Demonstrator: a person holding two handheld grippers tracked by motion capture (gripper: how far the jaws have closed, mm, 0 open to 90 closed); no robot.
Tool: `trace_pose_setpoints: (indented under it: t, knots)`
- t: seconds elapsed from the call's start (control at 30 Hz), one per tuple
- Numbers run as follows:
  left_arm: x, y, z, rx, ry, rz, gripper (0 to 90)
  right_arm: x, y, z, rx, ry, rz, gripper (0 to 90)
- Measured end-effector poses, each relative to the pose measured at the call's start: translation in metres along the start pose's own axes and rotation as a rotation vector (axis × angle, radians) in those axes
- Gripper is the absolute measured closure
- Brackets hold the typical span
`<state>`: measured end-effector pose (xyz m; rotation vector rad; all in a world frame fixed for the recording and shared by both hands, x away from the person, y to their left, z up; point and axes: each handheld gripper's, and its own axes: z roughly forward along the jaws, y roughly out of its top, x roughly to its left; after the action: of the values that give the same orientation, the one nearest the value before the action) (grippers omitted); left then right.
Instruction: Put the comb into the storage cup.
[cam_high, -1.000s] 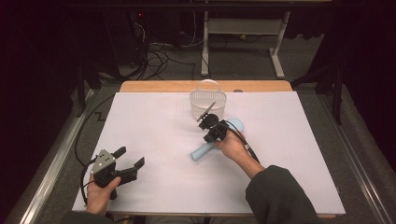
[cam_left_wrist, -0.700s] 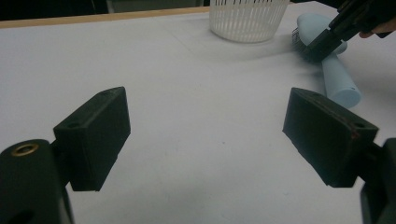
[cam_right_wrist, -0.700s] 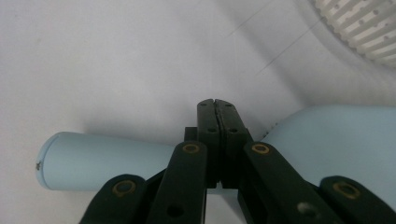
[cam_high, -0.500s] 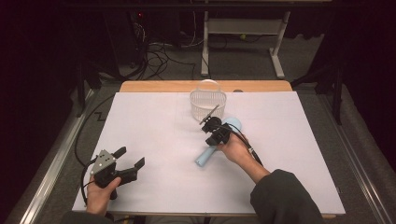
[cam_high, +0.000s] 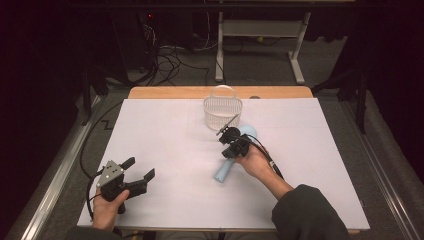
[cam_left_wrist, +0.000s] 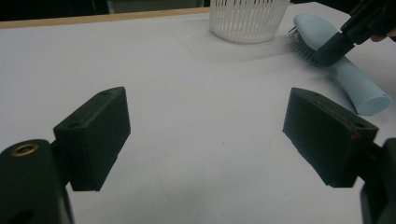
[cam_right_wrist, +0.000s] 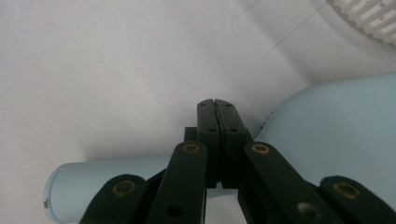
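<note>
Lying slantwise on the white table (cam_high: 165, 130), the pale blue hairbrush (cam_high: 225, 170) points its head toward the ribbed white basket (cam_high: 222, 111); its handle end has swung nearer the person. The right gripper (cam_high: 226, 131) sits over it, jaws pressed together on nothing. The left gripper (cam_high: 140, 174) stands spread. From the left gripper view, the smooth plastic brush (cam_left_wrist: 355, 84) with dark bristles lies right of the slatted basket (cam_left_wrist: 247, 18). From the right gripper view, the right gripper (cam_right_wrist: 217, 103) has its tips met above the rounded handle (cam_right_wrist: 116, 184).

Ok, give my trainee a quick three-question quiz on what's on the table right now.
1. True or false: the right gripper is shut.
2. What lies beside the white basket? A) light blue hairbrush B) red mug C) green towel
3. How do the left gripper jaws stand, and is anything between them?

Key: 1 true, the jaws meet above the hairbrush. 2 A. 3 Wide open, with nothing between them.
</note>
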<state>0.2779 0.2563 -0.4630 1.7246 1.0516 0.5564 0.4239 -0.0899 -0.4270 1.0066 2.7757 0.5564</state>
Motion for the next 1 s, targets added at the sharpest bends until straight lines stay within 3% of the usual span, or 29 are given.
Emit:
trace_pose_setpoints:
  t: [1.0]
  knots:
    - [0.0, 0.0, 0.0, 0.0, -0.002, 0.0, 15.8, -0.001, -0.014, -0.005, -0.014, 0.006, 0.015, 90.0]
